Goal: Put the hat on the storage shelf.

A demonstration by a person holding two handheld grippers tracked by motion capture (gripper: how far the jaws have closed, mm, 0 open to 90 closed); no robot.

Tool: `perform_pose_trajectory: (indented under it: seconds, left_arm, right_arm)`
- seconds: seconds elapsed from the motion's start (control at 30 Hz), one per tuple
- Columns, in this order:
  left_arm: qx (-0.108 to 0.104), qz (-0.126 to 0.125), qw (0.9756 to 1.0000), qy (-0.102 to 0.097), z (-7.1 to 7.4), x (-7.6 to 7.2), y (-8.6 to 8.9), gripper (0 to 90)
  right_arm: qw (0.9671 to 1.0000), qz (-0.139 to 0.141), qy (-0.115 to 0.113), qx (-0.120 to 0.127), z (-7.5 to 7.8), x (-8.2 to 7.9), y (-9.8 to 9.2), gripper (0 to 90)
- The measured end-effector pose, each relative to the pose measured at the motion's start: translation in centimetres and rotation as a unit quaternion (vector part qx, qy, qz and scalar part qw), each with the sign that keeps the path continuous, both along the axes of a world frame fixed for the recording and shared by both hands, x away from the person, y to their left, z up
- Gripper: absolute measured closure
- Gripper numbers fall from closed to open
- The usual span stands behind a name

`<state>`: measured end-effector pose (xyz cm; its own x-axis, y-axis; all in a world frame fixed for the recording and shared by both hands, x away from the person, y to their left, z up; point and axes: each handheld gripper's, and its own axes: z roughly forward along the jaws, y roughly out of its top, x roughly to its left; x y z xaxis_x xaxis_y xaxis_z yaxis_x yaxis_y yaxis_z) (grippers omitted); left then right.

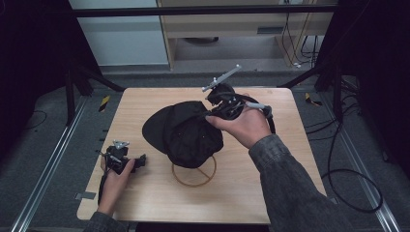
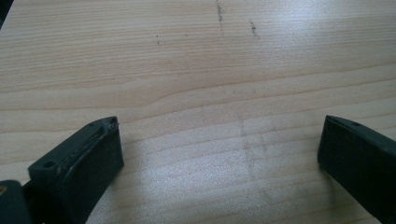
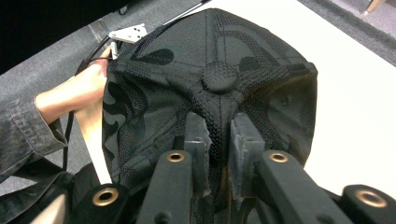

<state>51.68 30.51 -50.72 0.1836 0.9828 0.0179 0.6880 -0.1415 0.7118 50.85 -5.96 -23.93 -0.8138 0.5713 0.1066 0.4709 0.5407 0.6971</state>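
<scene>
Cap (image 1: 186, 133): black, sitting over the wooden ring stand (image 1: 194, 175) near the middle of the table (image 1: 270, 193), brim pointing away from the stand toward the table's far left.
Right gripper (image 3: 219, 128): mine, at the cap's crown on its far right side; the jaws stand close together with a fold of mesh crown fabric between them, just below the top button (image 3: 218, 76).
Grip state: the pads look pressed on that fold, so I read it as a pinch on the cap, though a light one.
Left gripper (image 1: 126, 162): mine, resting on the table left of the stand, well apart from the cap; jaws wide apart over bare wood, nothing between them.
Nearer hand: the right, already on the cap; the left would have to travel right to reach it.
Axis that matters: brim to back runs slanted across the table from far left to near right, and my right jaws bite the crown from the back end.
Next move, as I judge it: steady the cap on the stand.
</scene>
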Motion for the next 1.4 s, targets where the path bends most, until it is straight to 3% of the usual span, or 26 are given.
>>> perform_pose_trajectory:
  seconds: [0.5, 0.8, 1.4]
  left_arm:
    - [0.000, 0.000, 1.0000, 0.000, 0.0, 0.0, 0.0, 0.0]
    - [0.000, 0.000, 1.0000, 0.000, 0.0, 0.0, 0.0, 0.0]
    - [0.000, 0.000, 1.0000, 0.000, 0.0, 0.0, 0.0, 0.0]
  right_arm:
    - [0.9998, -0.001, -0.002, 0.021, 0.5, -0.5, -1.1, 72.5]
    - [0.9998, -0.004, -0.004, 0.021, 0.6, -0.5, -1.7, 72.0]
    - [0.9990, -0.034, -0.010, 0.028, 0.9, -0.6, -4.5, 71.6]
